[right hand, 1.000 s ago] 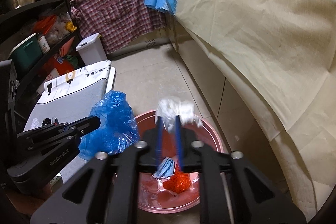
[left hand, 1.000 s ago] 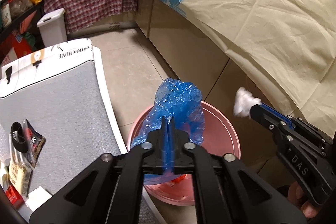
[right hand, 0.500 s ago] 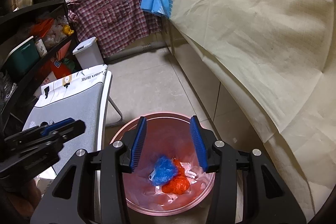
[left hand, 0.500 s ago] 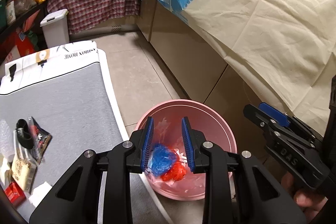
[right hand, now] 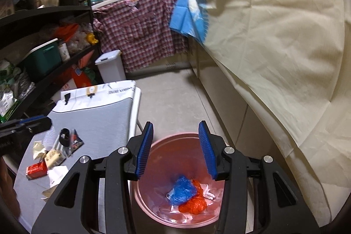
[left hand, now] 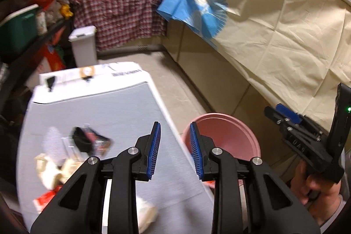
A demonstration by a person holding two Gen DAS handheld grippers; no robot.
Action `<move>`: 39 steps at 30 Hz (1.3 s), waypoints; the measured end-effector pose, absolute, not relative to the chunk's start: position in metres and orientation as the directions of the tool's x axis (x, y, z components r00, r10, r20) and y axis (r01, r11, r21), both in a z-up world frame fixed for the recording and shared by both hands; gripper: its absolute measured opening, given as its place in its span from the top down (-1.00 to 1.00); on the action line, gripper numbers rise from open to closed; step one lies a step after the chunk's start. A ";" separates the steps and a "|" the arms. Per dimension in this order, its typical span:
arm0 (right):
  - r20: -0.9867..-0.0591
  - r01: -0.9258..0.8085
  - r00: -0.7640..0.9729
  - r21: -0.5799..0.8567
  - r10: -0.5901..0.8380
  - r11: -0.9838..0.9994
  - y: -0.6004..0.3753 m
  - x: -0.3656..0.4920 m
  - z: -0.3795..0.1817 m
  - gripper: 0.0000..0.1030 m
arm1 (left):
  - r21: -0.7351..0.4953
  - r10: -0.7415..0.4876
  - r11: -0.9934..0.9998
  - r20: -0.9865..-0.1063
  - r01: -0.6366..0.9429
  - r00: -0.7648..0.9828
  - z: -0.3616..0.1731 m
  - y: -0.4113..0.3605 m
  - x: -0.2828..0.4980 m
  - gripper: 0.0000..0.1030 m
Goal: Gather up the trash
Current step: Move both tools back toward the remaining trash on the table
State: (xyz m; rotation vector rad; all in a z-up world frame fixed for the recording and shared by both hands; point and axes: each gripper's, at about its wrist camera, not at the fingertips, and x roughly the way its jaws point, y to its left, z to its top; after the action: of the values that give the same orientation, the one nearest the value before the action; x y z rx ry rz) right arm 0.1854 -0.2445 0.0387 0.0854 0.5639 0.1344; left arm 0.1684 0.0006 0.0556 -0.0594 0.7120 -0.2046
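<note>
A pink bin [right hand: 153,201] stands on the floor beside a grey-topped table [right hand: 98,120]. Inside it lie a blue plastic bag [right hand: 183,190], an orange bag [right hand: 194,204] and white scraps. My right gripper [right hand: 176,149] is open and empty above the bin. My left gripper [left hand: 174,151] is open and empty over the table's right edge, with the bin [left hand: 230,135] to its right. Several pieces of trash lie on the table: a black wrapper [right hand: 68,138], a red pack [right hand: 36,170], crumpled paper [right hand: 57,174], and they show blurred in the left wrist view [left hand: 83,142].
A cream cloth [right hand: 274,47] hangs over the counter on the right. A white lidded bin [right hand: 110,65] stands at the back by a plaid cloth [right hand: 140,30]. Black shelves [right hand: 33,36] full of goods line the left. Tiled floor [right hand: 171,98] lies between.
Both grippers opened and let the blue bag and the white wad fall into the bin. The left gripper then swung left, over the table.
</note>
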 end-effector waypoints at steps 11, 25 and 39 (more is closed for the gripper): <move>-0.496 -0.267 0.807 0.178 0.321 0.947 -0.208 0.175 0.049 0.47 | -0.094 -0.048 0.995 -0.618 -0.013 0.785 0.069 0.132 0.140 0.46; -0.495 -0.526 0.681 0.183 0.541 0.830 -0.115 0.198 0.050 0.77 | -0.189 0.025 0.961 -0.669 -0.203 0.743 0.005 0.202 0.135 0.47; -0.620 -0.725 0.454 0.160 0.640 0.670 -0.012 0.246 0.006 0.75 | -0.214 0.019 0.947 -0.711 -0.241 0.703 -0.025 0.220 0.150 0.47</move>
State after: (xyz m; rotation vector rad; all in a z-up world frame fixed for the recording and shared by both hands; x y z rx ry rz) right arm 0.2463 -0.0118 0.0061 -0.1338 0.7040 0.8452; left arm 0.1503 0.2202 -0.0246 -0.3031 0.7811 0.1471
